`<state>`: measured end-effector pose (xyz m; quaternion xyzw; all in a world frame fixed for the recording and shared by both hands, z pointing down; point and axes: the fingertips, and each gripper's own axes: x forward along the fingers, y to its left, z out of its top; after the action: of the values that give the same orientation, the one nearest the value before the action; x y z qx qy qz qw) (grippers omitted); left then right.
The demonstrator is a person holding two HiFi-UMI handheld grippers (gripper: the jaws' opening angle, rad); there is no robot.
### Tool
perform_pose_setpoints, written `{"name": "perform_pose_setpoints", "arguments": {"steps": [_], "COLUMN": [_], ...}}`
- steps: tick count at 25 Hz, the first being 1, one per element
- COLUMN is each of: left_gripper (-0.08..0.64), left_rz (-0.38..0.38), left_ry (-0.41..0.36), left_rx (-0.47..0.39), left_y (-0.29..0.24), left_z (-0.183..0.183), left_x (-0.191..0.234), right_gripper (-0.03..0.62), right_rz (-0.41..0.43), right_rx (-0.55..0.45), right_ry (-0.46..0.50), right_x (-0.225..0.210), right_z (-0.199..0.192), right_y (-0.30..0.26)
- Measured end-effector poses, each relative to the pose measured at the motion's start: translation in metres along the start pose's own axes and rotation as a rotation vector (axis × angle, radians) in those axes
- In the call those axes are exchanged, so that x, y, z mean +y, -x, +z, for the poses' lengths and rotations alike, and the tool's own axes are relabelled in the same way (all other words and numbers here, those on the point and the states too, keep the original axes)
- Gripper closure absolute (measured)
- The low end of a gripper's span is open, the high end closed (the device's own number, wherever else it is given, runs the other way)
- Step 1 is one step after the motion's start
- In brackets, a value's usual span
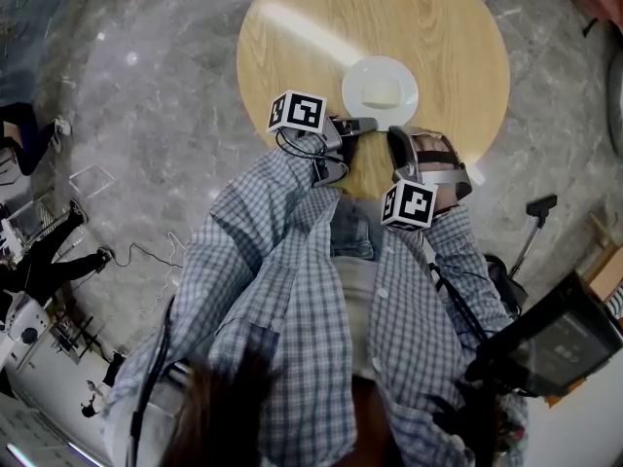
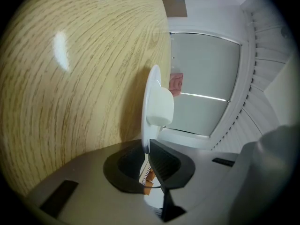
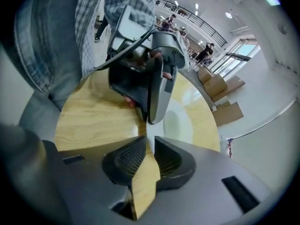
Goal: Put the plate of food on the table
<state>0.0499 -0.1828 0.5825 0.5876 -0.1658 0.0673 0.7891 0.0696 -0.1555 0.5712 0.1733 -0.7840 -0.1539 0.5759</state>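
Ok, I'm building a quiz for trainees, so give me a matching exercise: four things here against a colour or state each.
Things:
1. plate
2. food block
3. table
4. left gripper

Descriptions:
a. light wood, round
b. shut on the plate's rim
c. white, round
d. pale cream, lying on the plate

Pairs: 1-c; 2-d; 3-a; 4-b

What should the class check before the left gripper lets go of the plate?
1. Left gripper shut on the plate rim: ok.
2. Plate over the table, well inside its edge: ok.
3. Food sitting on the plate: ok.
4. Plate resting flat on the table: cannot tell.
5. Right gripper clear of the plate rim: cannot tell; its jaws are nearly together right at the rim.
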Motion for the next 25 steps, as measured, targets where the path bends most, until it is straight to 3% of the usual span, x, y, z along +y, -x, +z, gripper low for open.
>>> {"name": "perform_pose_setpoints", "arguments": {"steps": [4, 8, 15, 25], "left_gripper": [0.54, 0.54, 0.54, 0.54], "left_rz": [0.002, 0.003, -0.033, -0.021], "left_ry": [-0.002, -0.002, 0.032, 0.053], "left_rx": [-0.001, -0.006, -0.001, -0.042], "left_y": [-0.001, -0.002, 0.002, 0.011], "left_z": [0.0, 0.001, 0.0, 0.004], "left_x": [0.0, 0.0, 0.001, 0.007], "right_gripper": [0.531, 0.557, 0.563, 0.563], "right_rz": [0.0, -0.016, -0.04, -0.034], "right_rx": [0.027, 0.054, 0.074, 0.083], "right_ry": [0.073, 0.079, 0.067, 0.079], "right_x": [0.004, 0.002, 0.0, 0.0], "right_z": [-0.003, -0.005, -0.001, 0.001], "right_y": [-0.007, -0.01, -0.008, -0.017]}}
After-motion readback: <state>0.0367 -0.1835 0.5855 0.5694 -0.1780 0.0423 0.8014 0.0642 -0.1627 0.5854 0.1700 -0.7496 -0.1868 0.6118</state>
